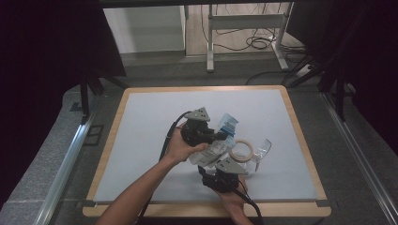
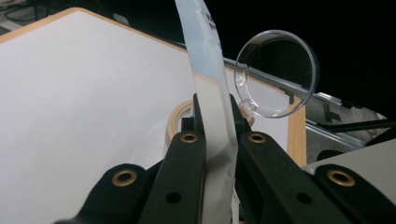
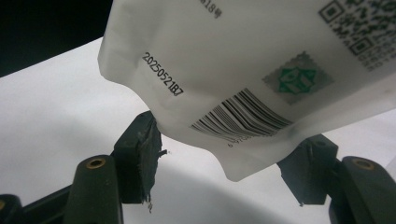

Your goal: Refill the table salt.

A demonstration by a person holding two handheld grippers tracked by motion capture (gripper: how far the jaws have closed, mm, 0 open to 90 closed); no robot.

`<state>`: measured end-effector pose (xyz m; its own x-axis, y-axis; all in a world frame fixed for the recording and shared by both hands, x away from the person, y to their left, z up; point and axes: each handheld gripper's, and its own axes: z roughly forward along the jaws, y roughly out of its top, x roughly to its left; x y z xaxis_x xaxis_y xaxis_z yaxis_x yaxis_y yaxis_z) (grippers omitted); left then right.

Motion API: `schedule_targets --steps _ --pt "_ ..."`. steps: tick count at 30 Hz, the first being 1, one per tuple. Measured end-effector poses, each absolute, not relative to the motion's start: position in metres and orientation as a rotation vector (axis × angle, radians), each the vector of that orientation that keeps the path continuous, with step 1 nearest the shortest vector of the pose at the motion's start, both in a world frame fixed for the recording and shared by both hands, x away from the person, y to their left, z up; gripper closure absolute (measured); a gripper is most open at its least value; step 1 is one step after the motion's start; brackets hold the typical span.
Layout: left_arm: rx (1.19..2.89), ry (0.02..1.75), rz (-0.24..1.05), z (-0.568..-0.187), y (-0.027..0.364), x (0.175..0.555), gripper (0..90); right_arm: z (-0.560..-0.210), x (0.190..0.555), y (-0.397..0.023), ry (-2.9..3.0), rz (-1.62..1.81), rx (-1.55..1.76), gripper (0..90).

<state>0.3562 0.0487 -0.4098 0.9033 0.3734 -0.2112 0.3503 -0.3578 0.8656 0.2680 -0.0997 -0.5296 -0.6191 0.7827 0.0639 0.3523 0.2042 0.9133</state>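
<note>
Pinching a white pouch (image 2: pixel 212 116) edge-on, the left gripper (image 2: pixel 217 121) holds it above the tabletop's near right part. The right gripper view shows its barcode; the right gripper (image 3: pixel 229 158) stands wide around the lower corner. A tape roll (image 1: pixel 243 150) and clear plastic glass (image 1: pixel 263 150) lie just beside.

White pouch (image 3: pixel 243 70): "2025052187" is printed near one edge (last digits unclear); a barcode, green stamp-like emblem and QR code are seen.
</note>
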Motion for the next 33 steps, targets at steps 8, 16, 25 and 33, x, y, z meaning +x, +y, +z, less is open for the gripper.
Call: schedule_targets --steps 8,16,25,33 --pt "1.972 0.528 -0.011 -0.413 0.05 0.366 90.0 -0.532 0.271 -0.101 2.076 1.402 1.064 36.5" --pt "1.981 0.542 -0.044 -0.416 0.048 0.371 90.0 -0.533 0.274 -0.101 2.086 1.406 1.077 36.5" --pt "1.968 0.572 -0.044 -0.421 0.048 0.373 89.4 -0.534 0.274 -0.099 2.097 1.408 1.077 36.4" --pt "1.965 0.584 -0.041 -0.423 0.05 0.377 90.0 -0.534 0.276 -0.098 2.107 1.399 1.072 36.4"
